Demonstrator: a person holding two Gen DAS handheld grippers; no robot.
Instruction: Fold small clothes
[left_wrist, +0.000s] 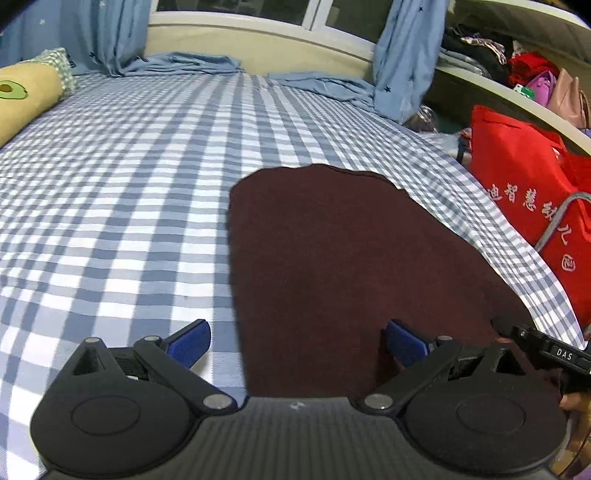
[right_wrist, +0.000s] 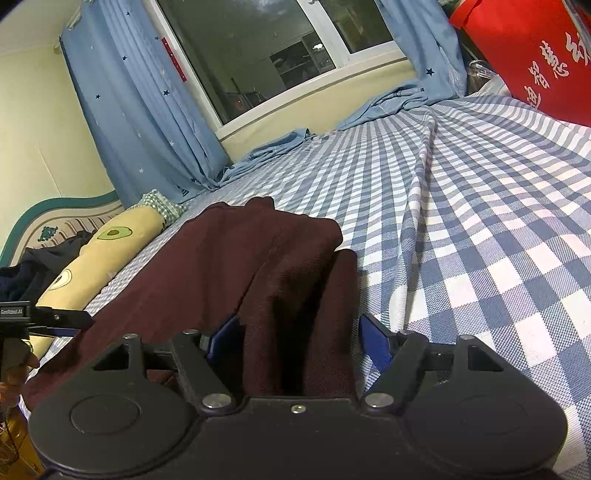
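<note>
Maroon garment (left_wrist: 351, 258) lies on the checked bed (left_wrist: 129, 184), partly between our spread left gripper (left_wrist: 297, 345) fingers — nothing pinched. Our right gripper (right_wrist: 299, 339), jaws apart, straddles a raised fold of it without clamping. We judge folding begun, not finished. We count one garment, two grippers, one avocado pillow (right_wrist: 103, 251), one red bag (left_wrist: 524, 192).

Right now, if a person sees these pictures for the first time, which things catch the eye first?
The dark maroon cloth catches the eye first; it lies on the blue-and-white checked bed sheet, and a bunched part sits between the open right gripper fingers. The left gripper is open over its near edge. A bright red bag stands beside the bed.
</note>
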